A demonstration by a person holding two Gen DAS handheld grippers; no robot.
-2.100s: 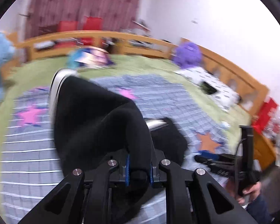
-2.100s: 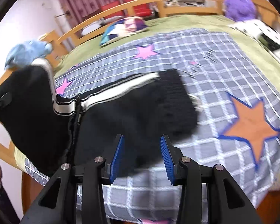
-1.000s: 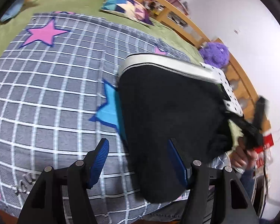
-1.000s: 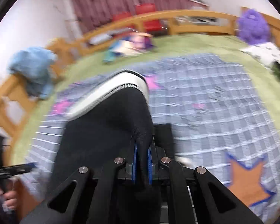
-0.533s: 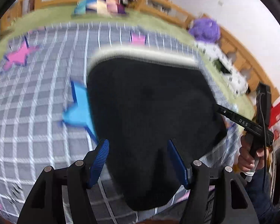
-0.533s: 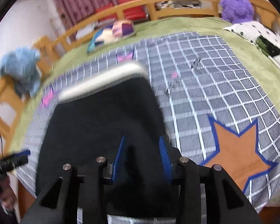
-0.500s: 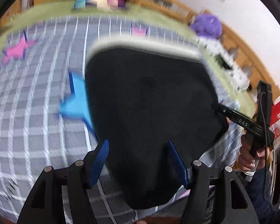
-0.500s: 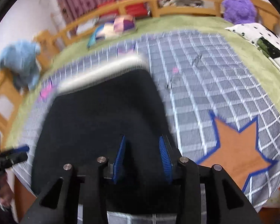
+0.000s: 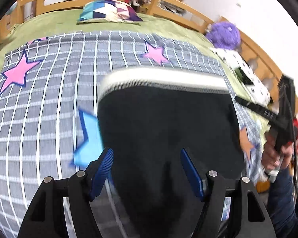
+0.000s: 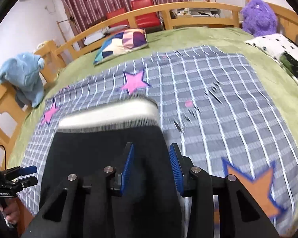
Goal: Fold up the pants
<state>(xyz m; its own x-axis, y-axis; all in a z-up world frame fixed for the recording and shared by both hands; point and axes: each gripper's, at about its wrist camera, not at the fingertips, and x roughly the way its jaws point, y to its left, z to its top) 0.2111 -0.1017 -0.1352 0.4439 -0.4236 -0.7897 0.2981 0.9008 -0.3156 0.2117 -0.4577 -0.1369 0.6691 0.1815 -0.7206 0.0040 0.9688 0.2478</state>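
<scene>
Left wrist view: the left gripper (image 9: pixel 147 165) stands spread, its jaws opening a little wider, blue pads (image 9: pixel 101 170) well apart. The pants (image 9: pixel 168 130) lie folded on the quilt (image 9: pixel 49 109) just ahead of and under the fingers, black cloth filling the gap between the pads without either pad pressing on it. Two seconds ago this gripper pinched a bunched fold of the pants held up in the air; now the cloth lies flat and released. The white waistband (image 9: pixel 163 77) runs across the far edge of the fold, ahead of the gripper (it is blurred). To the right, a hand (image 9: pixel 274 156) holds the other gripper's handle. A pillow (image 9: pixel 109 11) sits far ahead, a purple toy (image 9: pixel 224 34) ahead to the right.

Right wrist view: the right gripper (image 10: pixel 151 167) is partly spread, pads (image 10: pixel 127 168) apart, with the pants (image 10: pixel 101 158) beneath and between them, not clamped. One second ago these pads were pressed together on a raised ridge of cloth; that ridge is gone and the pants lie down flat. The waistband (image 10: pixel 109 115) lies ahead and left of the fingers. The left gripper (image 10: pixel 23 175) shows at the far left, beside the pants' edge. A blue toy (image 10: pixel 21 75) hangs on the bed rail (image 10: pixel 2 103), far ahead to the left.
</scene>
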